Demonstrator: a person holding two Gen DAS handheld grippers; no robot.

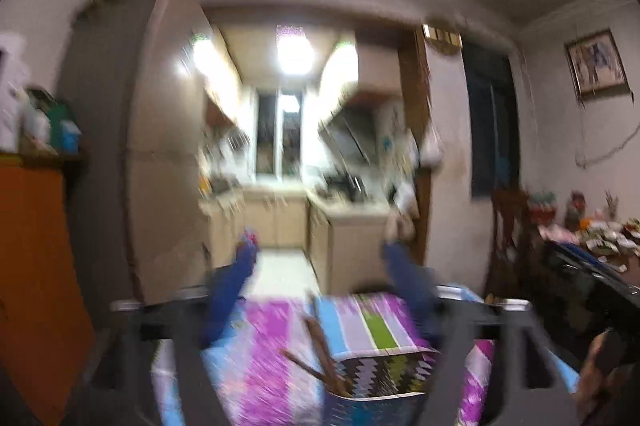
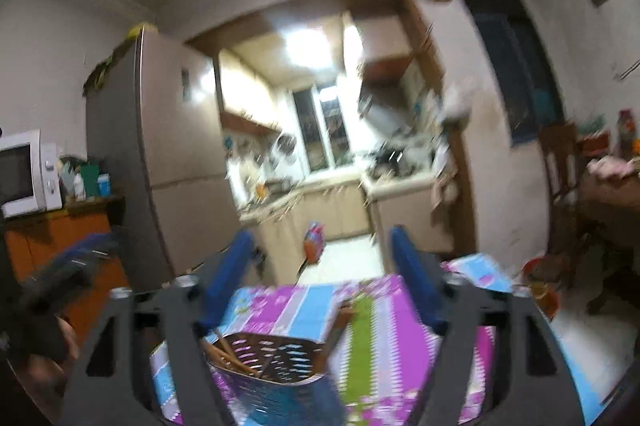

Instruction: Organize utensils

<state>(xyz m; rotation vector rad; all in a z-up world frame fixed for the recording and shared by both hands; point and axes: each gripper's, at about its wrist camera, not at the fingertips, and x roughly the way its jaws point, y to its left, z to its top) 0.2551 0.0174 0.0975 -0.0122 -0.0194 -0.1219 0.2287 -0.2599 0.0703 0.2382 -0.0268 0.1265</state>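
Note:
A perforated metal utensil holder [image 2: 276, 366] stands on a table with a purple, blue and green patterned cloth [image 2: 384, 310]. Brown wooden utensils [image 2: 230, 356] stick out of it. It also shows in the left wrist view [image 1: 380, 378] with brown sticks [image 1: 320, 354]. My left gripper [image 1: 324, 250] is open and empty, raised above the table and pointing toward the kitchen. My right gripper [image 2: 322, 242] is open and empty, held above the holder. The left gripper shows blurred at the left of the right wrist view [image 2: 72, 262]. Both views are motion-blurred.
A tall fridge [image 2: 160, 162] stands left of the kitchen doorway. A microwave [image 2: 24, 174] sits on an orange cabinet [image 2: 60, 238]. A cluttered side table [image 1: 592, 238] and a wooden chair [image 1: 508, 226] stand on the right. A red bag [image 2: 314, 242] sits on the kitchen floor.

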